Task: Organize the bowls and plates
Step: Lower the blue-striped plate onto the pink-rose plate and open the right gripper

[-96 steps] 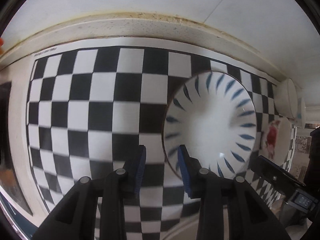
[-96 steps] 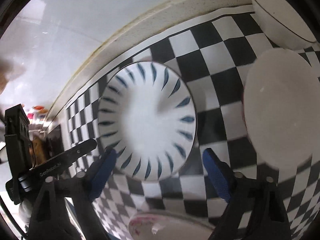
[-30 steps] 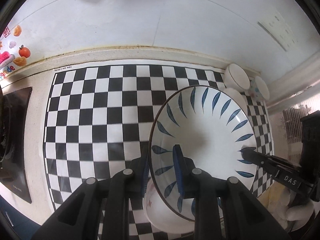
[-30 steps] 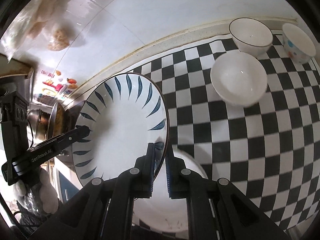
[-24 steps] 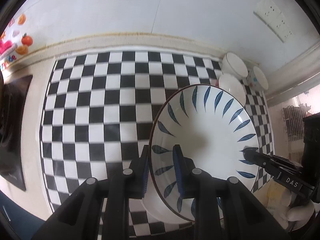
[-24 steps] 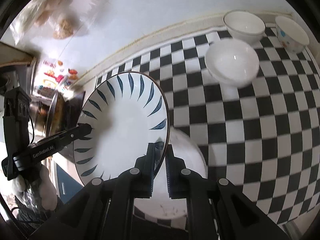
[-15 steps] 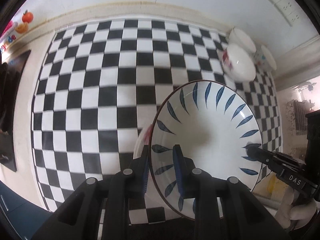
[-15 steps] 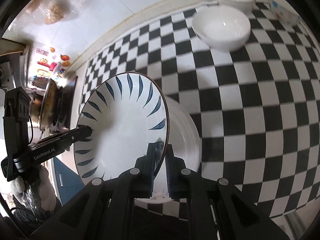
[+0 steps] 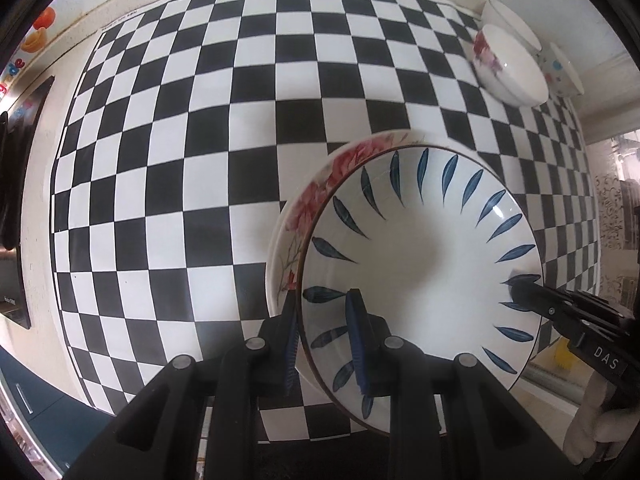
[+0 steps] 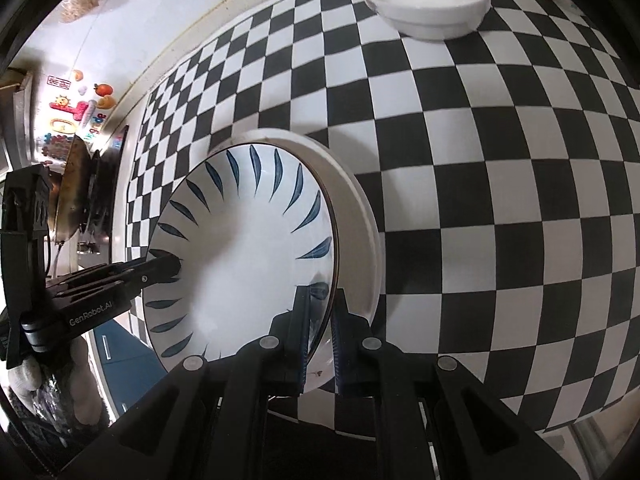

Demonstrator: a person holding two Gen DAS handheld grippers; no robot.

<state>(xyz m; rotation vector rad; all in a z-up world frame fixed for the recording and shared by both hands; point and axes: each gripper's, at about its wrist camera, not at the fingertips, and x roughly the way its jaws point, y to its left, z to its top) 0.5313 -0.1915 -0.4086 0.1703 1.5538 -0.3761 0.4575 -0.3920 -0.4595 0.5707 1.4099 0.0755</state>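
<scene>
Blue-leafed and white, the round ceramic plate (image 9: 420, 276) now hangs low over a rose-patterned white plate (image 9: 304, 216) on the black-and-white chequered mat (image 9: 200, 120), where half a second ago more of the floral plate showed below it and, three seconds ago, the blue plate lay flat on the mat ungripped. That descent suggests the stacking step is nearly done, with only the set-down and release left; whether the two plates already touch cannot be told. The left gripper (image 9: 322, 336) is closed on the plate's near rim, one blue pad under the edge and one inside the well. The right gripper (image 10: 322, 338) pinches the opposite rim the same way, its fingers almost together. Three bowls wait well apart at the mat's far corner: a white bowl with a pink flower print (image 9: 508, 68), a plain white bowl (image 9: 506, 16) and a dotted one (image 9: 564, 68).
</scene>
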